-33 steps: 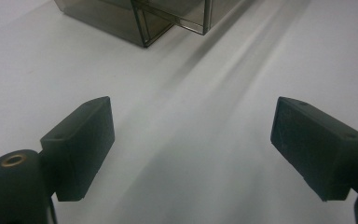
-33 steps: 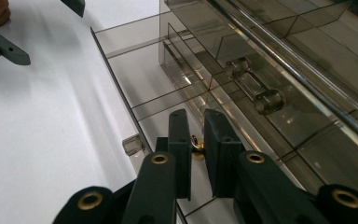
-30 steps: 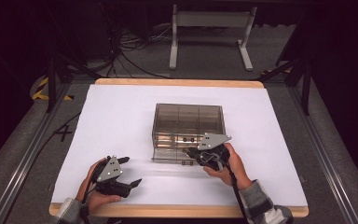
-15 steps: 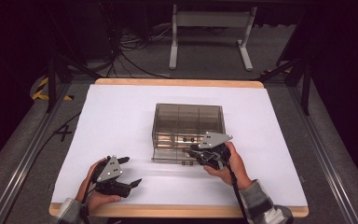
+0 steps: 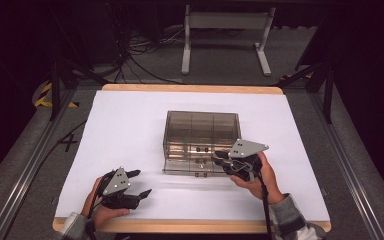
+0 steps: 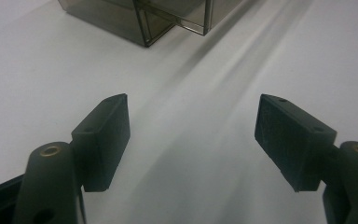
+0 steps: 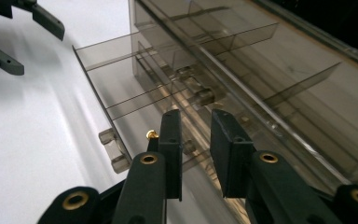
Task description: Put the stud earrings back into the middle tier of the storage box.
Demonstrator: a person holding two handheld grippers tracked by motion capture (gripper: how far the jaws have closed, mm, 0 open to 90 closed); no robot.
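The drawer unit [image 5: 201, 141] is sitting mid-bench [image 5: 130, 120]. The right gripper [image 7: 196, 126] is hovering narrow and empty above its pulled-out bottom drawer [image 7: 121, 100]. The left gripper [image 6: 192, 130], just closing, is standing wide, empty.

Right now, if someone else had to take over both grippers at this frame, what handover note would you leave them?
Left gripper: jaws wide apart, nothing between them, have just been closing a little; low over the white table near the front edge.
Right gripper: jaws narrowly apart, nothing gripped, at the front right of the smoky clear drawer box.
Box: mid-table. Its bottom drawer is pulled partly out; the upper drawers look closed.
Done: bottom drawer started open.
Left: probably pull it fully out or load it; contents too unclear to tell.
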